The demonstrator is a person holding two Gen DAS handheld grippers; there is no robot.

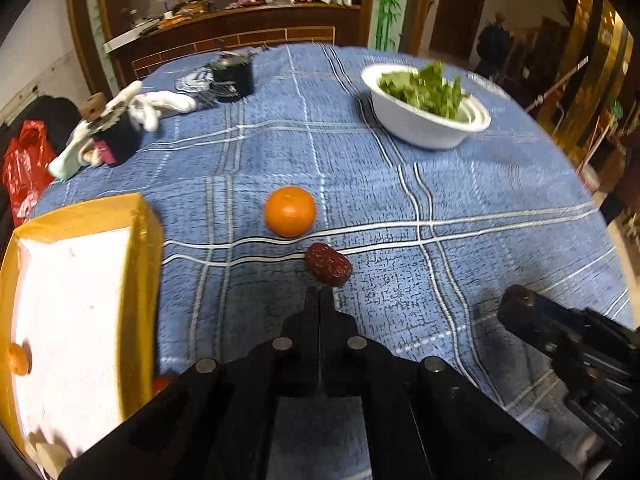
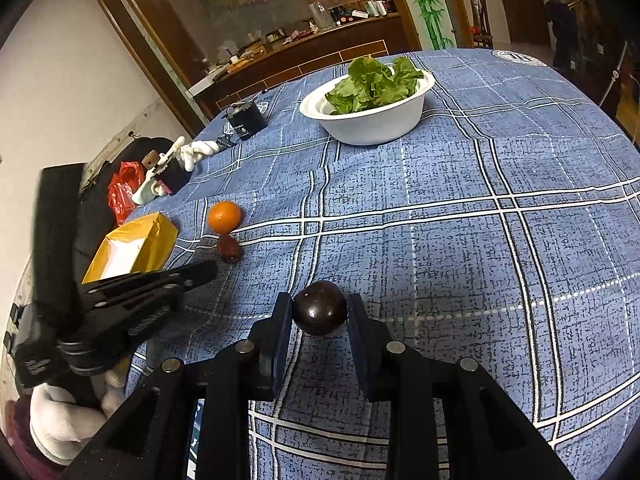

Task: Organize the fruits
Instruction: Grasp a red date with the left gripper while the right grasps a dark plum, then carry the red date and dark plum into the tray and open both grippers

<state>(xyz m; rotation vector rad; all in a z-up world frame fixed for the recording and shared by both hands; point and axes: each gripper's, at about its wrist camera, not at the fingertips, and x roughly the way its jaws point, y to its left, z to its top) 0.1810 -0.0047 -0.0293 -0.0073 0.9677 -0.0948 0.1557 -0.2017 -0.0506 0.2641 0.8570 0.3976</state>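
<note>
At nine o'clock in your left wrist view sat the yellow box (image 1: 80, 264), open, with a small orange fruit (image 1: 18, 358) already against its near-left wall. Your left gripper (image 1: 319, 300) had its jaws pressed together with nothing between them, tips stopping just short of the red date (image 1: 329, 264), which lay at twelve o'clock from those tips. The orange (image 1: 290, 211) sat just beyond the date, at about eleven o'clock. With the fingers together like that you could only have shoved the date; a push would likely have rolled it into the orange and sent both across the cloth.

At three o'clock of that, your right gripper (image 2: 320, 312) was clamped on the dark round fruit (image 2: 319, 307), one pad on each side and only near the tips. That fruit looked smooth and glossy, so I judged that a quick swing toward the box might have let it squirt out.

Your left gripper lay between that fruit and the box, so your arms could have crossed. The white bowl (image 2: 372, 128) of greens (image 2: 374, 80) stood well apart at one o'clock, and the gloves (image 1: 152, 106) and black cups (image 1: 234, 78) at ten o'clock were clear of both paths.
</note>
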